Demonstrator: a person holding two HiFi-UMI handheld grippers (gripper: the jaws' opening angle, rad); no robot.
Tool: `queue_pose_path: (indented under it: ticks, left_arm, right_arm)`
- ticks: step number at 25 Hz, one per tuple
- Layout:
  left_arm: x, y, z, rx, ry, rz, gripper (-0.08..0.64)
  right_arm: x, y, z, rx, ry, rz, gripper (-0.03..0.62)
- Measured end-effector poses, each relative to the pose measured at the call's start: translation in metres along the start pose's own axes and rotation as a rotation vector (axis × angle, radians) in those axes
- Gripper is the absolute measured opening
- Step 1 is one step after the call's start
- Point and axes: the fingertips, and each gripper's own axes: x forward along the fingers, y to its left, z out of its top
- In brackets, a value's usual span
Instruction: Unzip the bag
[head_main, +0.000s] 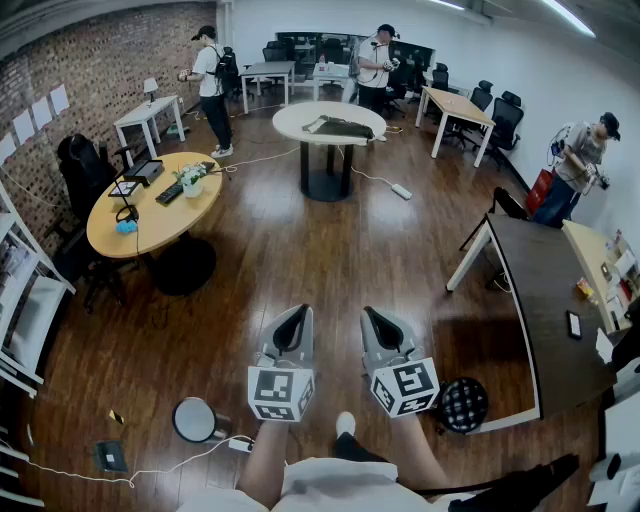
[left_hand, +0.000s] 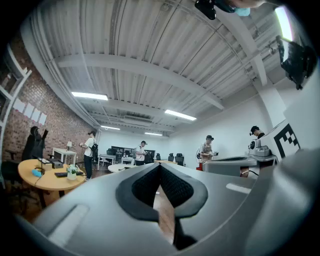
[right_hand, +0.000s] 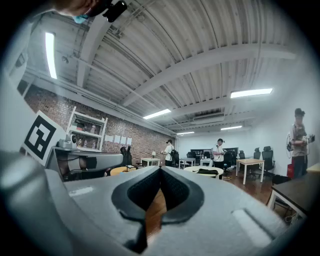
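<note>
A dark olive bag (head_main: 340, 126) lies flat on a round white table (head_main: 300, 120) far across the room, and shows small in the right gripper view (right_hand: 207, 172). I hold both grippers side by side, level, over the wooden floor and well short of that table. My left gripper (head_main: 296, 316) is shut with nothing between its black pads (left_hand: 145, 187). My right gripper (head_main: 375, 318) is also shut and empty, its pads (right_hand: 175, 192) meeting at the tip. Each marker cube sits near my hands.
A round wooden table (head_main: 150, 215) with small items stands at the left, and a dark desk (head_main: 545, 290) at the right. A checkered stool (head_main: 462, 404) and a round white object (head_main: 196, 419) with a cable sit by my feet. Several people stand at the back and right.
</note>
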Motion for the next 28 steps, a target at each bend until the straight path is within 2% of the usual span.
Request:
queue_pose_path:
  ticks: [8, 15, 22, 28]
  left_arm:
    - [0.107, -0.024, 0.01, 0.04, -0.032, 0.003, 0.017]
    - [0.186, -0.034, -0.004, 0.042, -0.004, -0.01, 0.017]
    - [0.257, -0.014, -0.034, -0.009, 0.044, -0.02, 0.017]
    - [0.356, 0.036, -0.042, -0.001, 0.034, -0.084, 0.017]
  right_arm:
    - [0.052, -0.095, 0.03, -0.014, -0.073, 0.003, -0.011]
    - [0.089, -0.174, 0.011, 0.043, -0.043, -0.027, -0.011]
    - [0.142, -0.208, -0.025, 0.069, 0.034, -0.005, -0.011]
    - [0.243, -0.255, -0.042, 0.045, 0.072, -0.045, -0.011]
